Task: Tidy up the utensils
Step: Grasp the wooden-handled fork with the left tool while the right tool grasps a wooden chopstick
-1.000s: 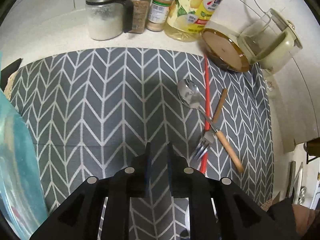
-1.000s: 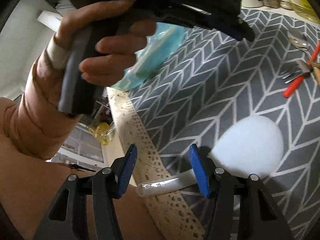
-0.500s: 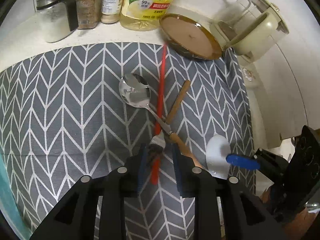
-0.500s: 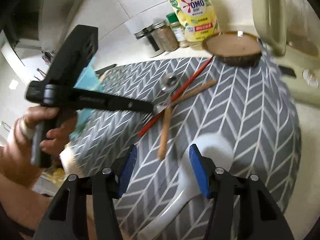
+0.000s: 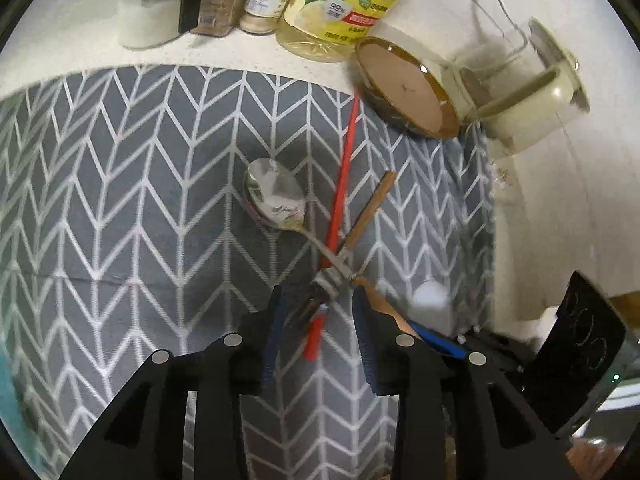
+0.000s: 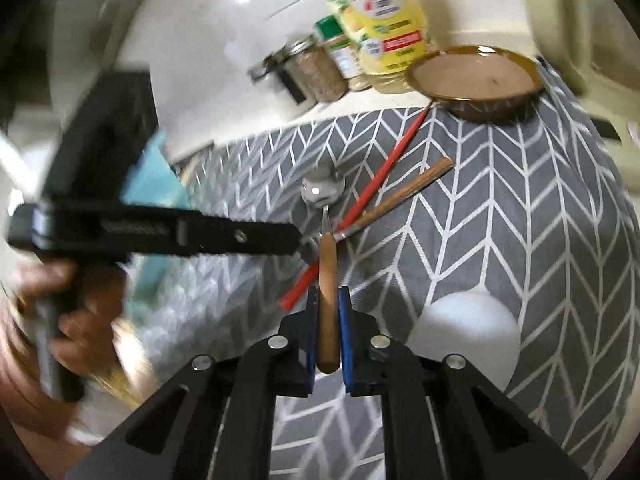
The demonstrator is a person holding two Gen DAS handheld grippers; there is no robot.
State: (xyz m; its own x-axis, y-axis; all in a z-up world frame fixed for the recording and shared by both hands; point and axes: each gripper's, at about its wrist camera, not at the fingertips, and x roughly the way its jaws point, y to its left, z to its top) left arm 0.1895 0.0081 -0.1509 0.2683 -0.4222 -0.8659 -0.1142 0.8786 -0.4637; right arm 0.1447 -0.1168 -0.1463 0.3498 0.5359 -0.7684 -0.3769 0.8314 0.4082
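Since a second ago, both grippers have come in over the pile of utensils on the grey chevron mat (image 5: 132,184). Back then the right gripper (image 6: 329,320) hung by the mat's edge near the white spoon (image 6: 468,328) with its fingers wide; now its blue pads are closing onto the wooden handle of the metal spoon (image 6: 327,276), which runs straight up between them. That spoon's shiny bowl rests on the mat farther out, and its shaft crosses the red chopstick (image 6: 384,172) and the fork (image 6: 400,196), whose wooden handle points toward the brown dish (image 6: 476,80).

Left gripper (image 5: 318,320) has slid from bare mat to the crossing point of the pile. Its fingers are parting, and the fork's tines and the chopstick's lower end lie in the gap; neither pad visibly presses on them.

From the left wrist view, the spoon (image 5: 276,200) lies bowl-up left of the chopstick (image 5: 342,184), with the fork (image 5: 368,208) slanting to the right. The white spoon (image 5: 430,294) sits just right of the pile, near the mat's right edge, untouched. Jars and a yellow bottle (image 5: 340,8) stand behind the mat beside the dish (image 5: 400,84).
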